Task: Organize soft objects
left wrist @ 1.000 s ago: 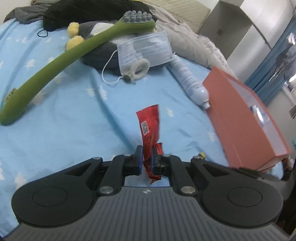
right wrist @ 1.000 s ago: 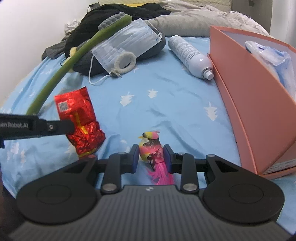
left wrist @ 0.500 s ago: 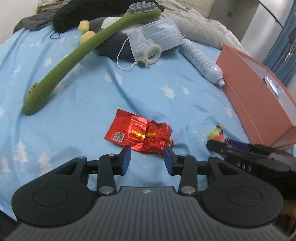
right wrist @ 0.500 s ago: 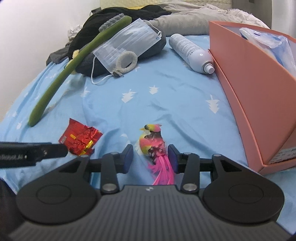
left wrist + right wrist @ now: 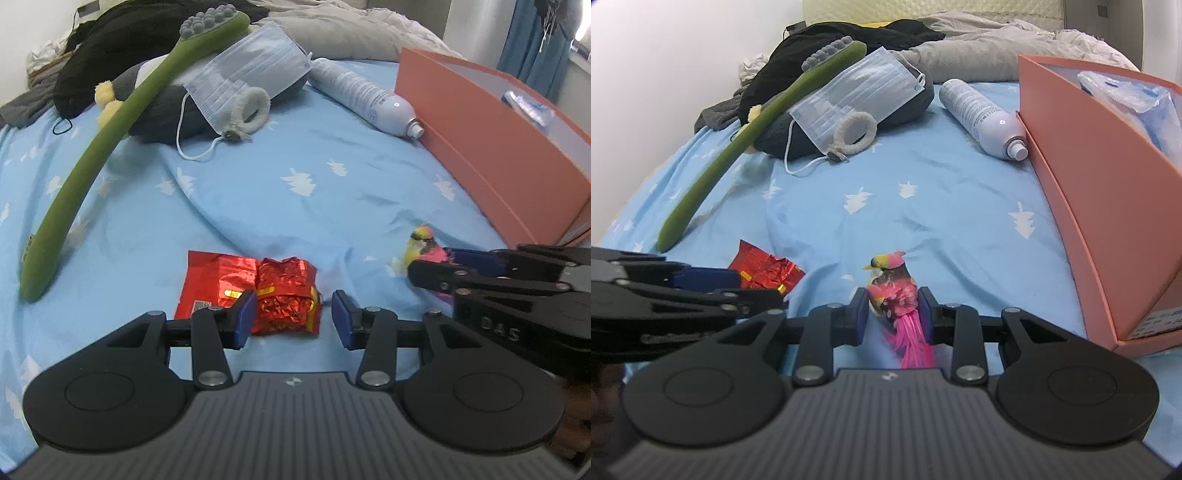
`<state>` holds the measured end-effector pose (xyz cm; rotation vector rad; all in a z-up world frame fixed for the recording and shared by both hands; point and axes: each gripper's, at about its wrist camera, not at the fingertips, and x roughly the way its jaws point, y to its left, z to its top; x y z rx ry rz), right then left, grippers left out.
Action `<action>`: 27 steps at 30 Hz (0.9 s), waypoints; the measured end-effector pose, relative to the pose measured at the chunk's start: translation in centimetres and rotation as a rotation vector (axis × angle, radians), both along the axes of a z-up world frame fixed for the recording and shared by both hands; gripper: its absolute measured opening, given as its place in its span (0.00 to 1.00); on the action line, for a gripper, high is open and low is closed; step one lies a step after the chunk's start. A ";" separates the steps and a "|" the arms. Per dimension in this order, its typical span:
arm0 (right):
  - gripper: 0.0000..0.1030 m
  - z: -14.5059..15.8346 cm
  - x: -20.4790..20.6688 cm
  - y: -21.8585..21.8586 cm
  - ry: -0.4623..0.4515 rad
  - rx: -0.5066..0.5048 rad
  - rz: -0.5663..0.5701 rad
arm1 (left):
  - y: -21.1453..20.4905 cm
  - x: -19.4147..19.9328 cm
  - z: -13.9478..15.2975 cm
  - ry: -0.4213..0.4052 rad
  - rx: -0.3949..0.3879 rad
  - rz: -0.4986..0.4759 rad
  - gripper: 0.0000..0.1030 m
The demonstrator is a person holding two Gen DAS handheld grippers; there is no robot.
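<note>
The red foil packet (image 5: 255, 291) lies flat on the blue bed sheet (image 5: 258, 192), between the pads of the left tool (image 5: 293, 319), whose jaws are opening and touch nothing. Just beside it the right tool (image 5: 892, 314) is closing, its pads around the pink toy bird (image 5: 892, 291). Farther back lie a green massage stick (image 5: 110, 140), a face mask (image 5: 247, 74), a white bottle (image 5: 364, 98) and, to the right, an orange box (image 5: 491, 140).

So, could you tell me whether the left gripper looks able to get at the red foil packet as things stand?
Probably yes. The red foil packet lies flat on the blue sheet just ahead of the left gripper, whose jaws are opening with nothing between them. The right gripper sits off to the side at the toy bird.
</note>
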<state>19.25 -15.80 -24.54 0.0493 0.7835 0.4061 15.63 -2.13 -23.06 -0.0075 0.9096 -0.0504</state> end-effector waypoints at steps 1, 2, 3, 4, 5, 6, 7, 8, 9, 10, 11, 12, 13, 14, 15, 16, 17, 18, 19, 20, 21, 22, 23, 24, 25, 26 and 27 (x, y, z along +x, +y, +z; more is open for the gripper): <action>0.31 0.0 0.0 0.0 0.000 0.000 0.000 | 0.0 0.2 -0.3 0.006 0.003 -0.003 0.48; 0.31 -0.1 0.0 0.0 0.001 -0.001 0.001 | 0.0 0.4 -0.5 0.013 0.002 -0.004 0.48; 0.31 -0.2 0.0 0.0 0.005 -0.004 0.001 | 0.0 0.5 -0.7 0.013 0.007 -0.002 0.48; 0.31 -0.3 0.1 0.0 0.010 -0.005 0.000 | 0.0 0.5 -0.8 0.005 0.013 -0.006 0.47; 0.31 -0.5 0.1 0.0 0.016 -0.005 0.000 | 0.0 0.5 -0.9 0.002 0.021 -0.012 0.46; 0.31 -0.6 0.2 0.0 0.023 -0.004 0.000 | 0.0 0.5 -1.0 -0.004 0.027 -0.012 0.45; 0.31 -0.7 0.2 0.0 0.027 -0.003 0.000 | 0.0 0.4 -1.0 -0.008 0.027 -0.011 0.44; 0.31 -0.8 0.2 0.0 0.029 -0.003 0.000 | 0.1 0.4 -1.1 -0.010 0.029 -0.008 0.42; 0.31 -0.7 0.2 0.0 0.032 -0.002 0.000 | 0.0 0.4 -1.1 -0.013 0.036 -0.003 0.38; 0.31 -0.6 0.3 0.1 0.038 -0.002 -0.002 | 0.0 0.3 -1.0 -0.017 0.044 0.000 0.36; 0.31 -0.4 0.3 0.1 0.042 0.000 -0.004 | 0.1 0.3 -1.0 -0.020 0.041 0.001 0.36; 0.31 -0.1 0.3 0.2 0.043 -0.001 0.000 | 0.2 0.3 -0.9 -0.022 0.032 0.004 0.36; 0.31 0.1 0.3 0.3 0.037 -0.006 0.003 | 0.3 0.2 -0.8 -0.025 0.019 0.009 0.35; 0.31 0.4 0.2 0.4 0.031 -0.011 0.004 | 0.3 0.1 -0.6 -0.027 0.010 0.011 0.35; 0.31 0.7 0.0 0.5 0.023 -0.014 0.007 | 0.4 0.0 -0.4 -0.033 0.003 0.012 0.35; 0.31 1.0 -0.1 0.6 0.017 -0.018 0.007 | 0.4 -0.1 -0.2 -0.040 -0.003 0.012 0.35; 0.31 1.3 -0.2 0.6 0.011 -0.023 0.005 | 0.4 -0.3 0.1 -0.047 -0.010 0.012 0.35; 0.31 1.7 -0.4 0.6 0.004 -0.029 0.002 | 0.4 -0.4 0.4 -0.054 -0.019 0.012 0.35; 0.31 2.0 -0.5 0.6 -0.001 -0.031 -0.001 | 0.5 -0.6 0.8 -0.062 -0.031 0.011 0.35; 0.31 2.4 -0.6 0.5 -0.005 -0.033 -0.005 | 0.5 -0.8 1.2 -0.068 -0.039 0.010 0.35; 0.31 2.7 -0.8 0.5 -0.010 -0.036 -0.010 | 0.5 -0.9 1.5 -0.073 -0.047 0.009 0.35; 0.31 3.2 -1.0 0.5 -0.017 -0.039 -0.013 | 0.5 -1.2 2.0 -0.081 -0.060 0.007 0.35; 0.31 3.4 -1.2 0.5 -0.021 -0.041 -0.016 | 0.6 -1.3 2.3 -0.087 -0.070 0.008 0.35; 0.31 3.8 -1.5 0.4 -0.026 -0.043 -0.020 | 0.6 -1.5 2.7 -0.092 -0.081 0.008 0.35; 0.31 4.2 -1.8 0.3 -0.028 -0.043 -0.024 | 0.6 -1.8 3.1 -0.096 -0.092 0.007 0.35; 0.31 4.5 -2.0 0.3 -0.030 -0.043 -0.027 | 0.6 -2.0 3.5 -0.101 -0.103 0.006 0.35; 0.31 4.9 -2.3 0.2 -0.036 -0.044 -0.032 | 0.6 -2.2 3.9 -0.107 -0.112 0.005 0.35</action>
